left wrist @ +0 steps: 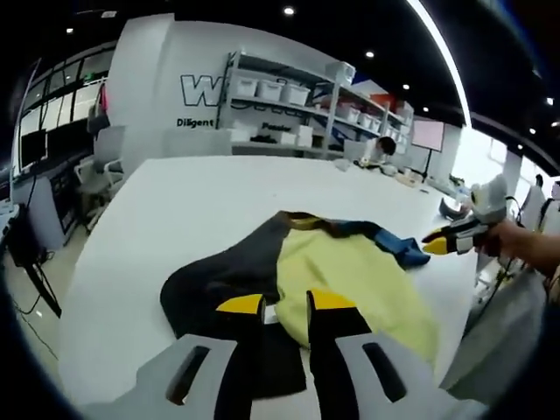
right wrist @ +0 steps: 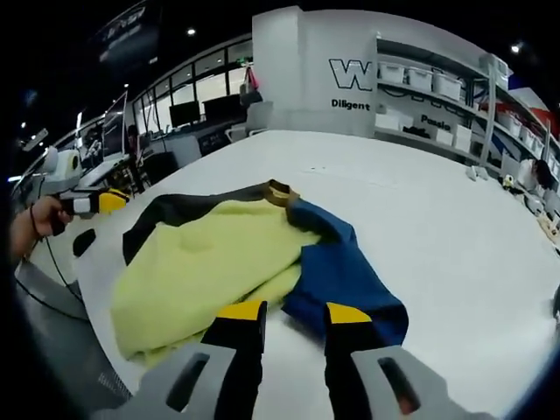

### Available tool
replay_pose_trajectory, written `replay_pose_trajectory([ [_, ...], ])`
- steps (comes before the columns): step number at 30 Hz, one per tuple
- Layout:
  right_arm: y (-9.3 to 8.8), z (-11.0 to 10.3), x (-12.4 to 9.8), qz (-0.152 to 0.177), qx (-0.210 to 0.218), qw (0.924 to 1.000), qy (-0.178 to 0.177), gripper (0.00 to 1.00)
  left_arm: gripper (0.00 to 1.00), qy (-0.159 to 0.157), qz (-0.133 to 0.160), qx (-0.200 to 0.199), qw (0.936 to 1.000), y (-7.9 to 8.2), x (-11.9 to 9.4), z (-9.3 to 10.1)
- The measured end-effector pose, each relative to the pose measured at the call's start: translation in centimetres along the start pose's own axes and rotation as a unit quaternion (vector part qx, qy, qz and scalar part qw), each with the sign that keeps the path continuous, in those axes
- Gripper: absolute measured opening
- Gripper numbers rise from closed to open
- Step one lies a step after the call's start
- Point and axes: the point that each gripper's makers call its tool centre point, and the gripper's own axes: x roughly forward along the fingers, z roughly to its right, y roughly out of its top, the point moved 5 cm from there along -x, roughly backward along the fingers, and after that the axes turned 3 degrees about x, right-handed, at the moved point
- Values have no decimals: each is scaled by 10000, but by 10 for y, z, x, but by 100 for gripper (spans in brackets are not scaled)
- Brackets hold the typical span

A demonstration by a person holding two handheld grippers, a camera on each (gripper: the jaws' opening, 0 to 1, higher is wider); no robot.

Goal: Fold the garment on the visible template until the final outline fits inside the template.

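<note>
A garment in black, pale yellow [left wrist: 350, 280] and blue lies crumpled on the white table [left wrist: 201, 210]. The yellow part [right wrist: 201, 262] is folded over the middle, with the blue part [right wrist: 341, 271] on one side and the black part [right wrist: 175, 210] on the other. My left gripper [left wrist: 284, 306] hovers open over the seam of black and yellow, with a small white bit showing between its jaws. My right gripper [right wrist: 295, 313] is open at the edge of the blue and yellow cloth. The left gripper [right wrist: 96, 203] sits in a hand [right wrist: 31, 227] near the black edge. Across the table, the right gripper [left wrist: 451, 238] is beside the blue sleeve [left wrist: 398, 245].
The table edge [right wrist: 96, 350] runs close under both grippers. Behind the table stand shelves with white bins [left wrist: 280, 92] and a white wall with lettering [right wrist: 350, 79]. Desks with monitors [right wrist: 188, 114] and chairs [left wrist: 96, 171] line the side. The far half of the table top [right wrist: 420, 192] is bare.
</note>
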Motion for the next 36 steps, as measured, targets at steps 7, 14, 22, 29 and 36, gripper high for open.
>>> replay_pose_trajectory([
  [7,-10,-11,1,-148,-31,9996,226,21,20,-452,166,233,9986,0,-5,21],
  [14,-17,-22,0,-275,-132,9986,443,26,25,-747,-42,376,9965,-10,-9,34],
  [22,-27,-45,1,-586,-663,9922,878,30,29,-1327,-414,1023,9850,-28,-10,57],
  [29,-38,-54,-1,-788,-784,9870,1161,28,30,-1713,-610,1512,9716,-40,-10,70],
  [36,-46,-66,-3,-957,-1028,9803,1388,29,26,-2040,-932,2139,9507,-50,-8,83],
])
